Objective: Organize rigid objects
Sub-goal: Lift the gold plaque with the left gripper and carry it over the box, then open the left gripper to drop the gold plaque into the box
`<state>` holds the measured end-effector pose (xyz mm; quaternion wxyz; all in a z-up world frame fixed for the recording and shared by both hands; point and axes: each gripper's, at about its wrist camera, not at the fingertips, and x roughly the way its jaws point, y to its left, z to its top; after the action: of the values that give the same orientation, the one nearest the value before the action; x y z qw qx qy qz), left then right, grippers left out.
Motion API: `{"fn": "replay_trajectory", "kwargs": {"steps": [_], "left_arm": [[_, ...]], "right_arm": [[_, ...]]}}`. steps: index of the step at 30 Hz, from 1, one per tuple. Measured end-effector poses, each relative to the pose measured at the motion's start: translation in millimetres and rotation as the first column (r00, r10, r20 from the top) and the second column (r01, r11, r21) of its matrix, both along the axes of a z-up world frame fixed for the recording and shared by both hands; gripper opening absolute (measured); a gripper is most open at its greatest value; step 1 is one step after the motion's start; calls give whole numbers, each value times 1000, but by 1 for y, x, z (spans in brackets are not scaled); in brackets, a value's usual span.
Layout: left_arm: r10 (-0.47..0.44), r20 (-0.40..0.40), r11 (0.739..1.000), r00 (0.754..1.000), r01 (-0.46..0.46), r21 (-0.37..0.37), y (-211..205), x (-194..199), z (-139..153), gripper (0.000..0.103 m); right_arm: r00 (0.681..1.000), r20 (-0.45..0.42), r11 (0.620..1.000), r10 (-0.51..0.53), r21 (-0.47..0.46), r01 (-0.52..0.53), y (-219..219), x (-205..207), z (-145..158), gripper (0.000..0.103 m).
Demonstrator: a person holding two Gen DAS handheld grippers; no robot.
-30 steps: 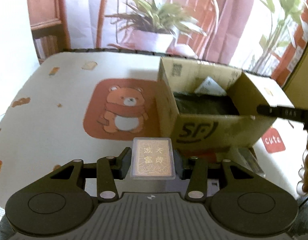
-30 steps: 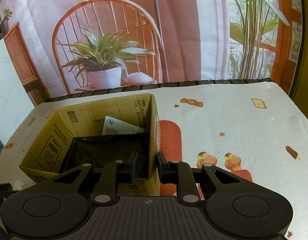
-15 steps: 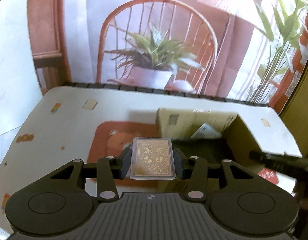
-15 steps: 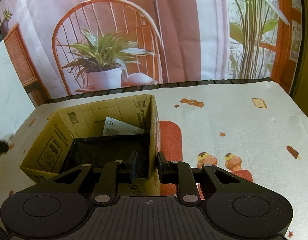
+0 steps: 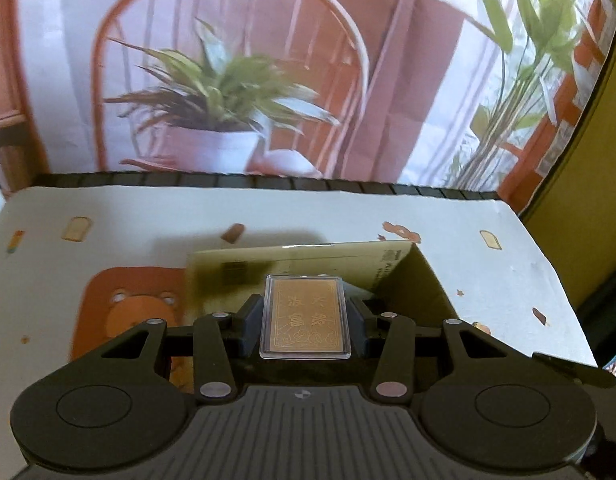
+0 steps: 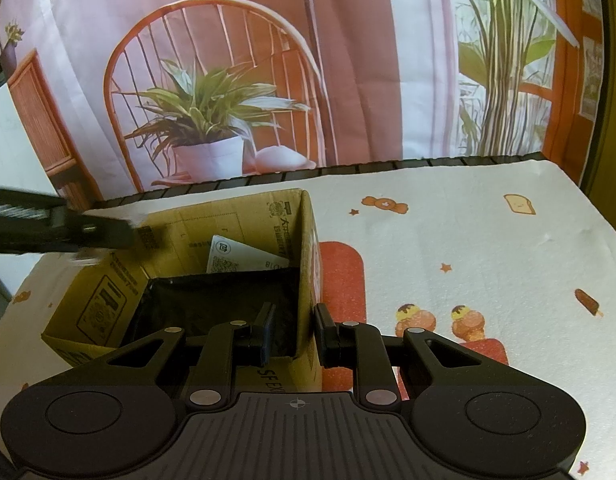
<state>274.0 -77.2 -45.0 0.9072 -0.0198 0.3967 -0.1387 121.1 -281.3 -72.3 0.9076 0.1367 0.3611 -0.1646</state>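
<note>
A gold card in a clear case (image 5: 305, 316) is clamped between the fingers of my left gripper (image 5: 305, 322), which is shut on it. Right behind the card is the open cardboard box (image 5: 332, 258), blurred. My right gripper (image 6: 294, 332) straddles the box's right wall (image 6: 306, 264) near the front corner, one finger inside and one outside, shut on the wall. The box (image 6: 100, 300) has a black liner (image 6: 212, 304) and a white label sheet (image 6: 244, 258) inside. The blurred left gripper (image 6: 120, 234) reaches over the box's far left corner.
The box stands on a white tablecloth (image 6: 448, 240) printed with a bear, ice creams and sweets. A dark table edge (image 6: 388, 165) runs along the back, with a printed backdrop of a chair and potted plant behind it. Open cloth lies right of the box.
My left gripper has carried the gold card up and toward the box, so the card now sits over its opening, and it has entered the right wrist view. The right gripper has not moved.
</note>
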Motion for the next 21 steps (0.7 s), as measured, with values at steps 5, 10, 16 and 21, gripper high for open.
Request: {"fn": "replay_trajectory", "kwargs": {"steps": [5, 10, 16, 21], "left_arm": [[-37, -66, 999, 997, 38, 18, -20, 24, -18, 48], [-62, -149, 998, 987, 66, 22, -34, 44, -39, 48], [-53, -181, 997, 982, 61, 38, -42, 56, -51, 48], [-46, -207, 997, 977, 57, 49, -45, 63, -60, 48]], "right_arm": [[1000, 0, 1000, 1, 4, -1, 0, 0, 0, 19], [1000, 9, 1000, 6, 10, -6, 0, -1, 0, 20], [1000, 9, 1000, 12, 15, -12, -3, 0, 0, 20], [1000, 4, 1000, 12, 23, -12, -4, 0, -2, 20]]}}
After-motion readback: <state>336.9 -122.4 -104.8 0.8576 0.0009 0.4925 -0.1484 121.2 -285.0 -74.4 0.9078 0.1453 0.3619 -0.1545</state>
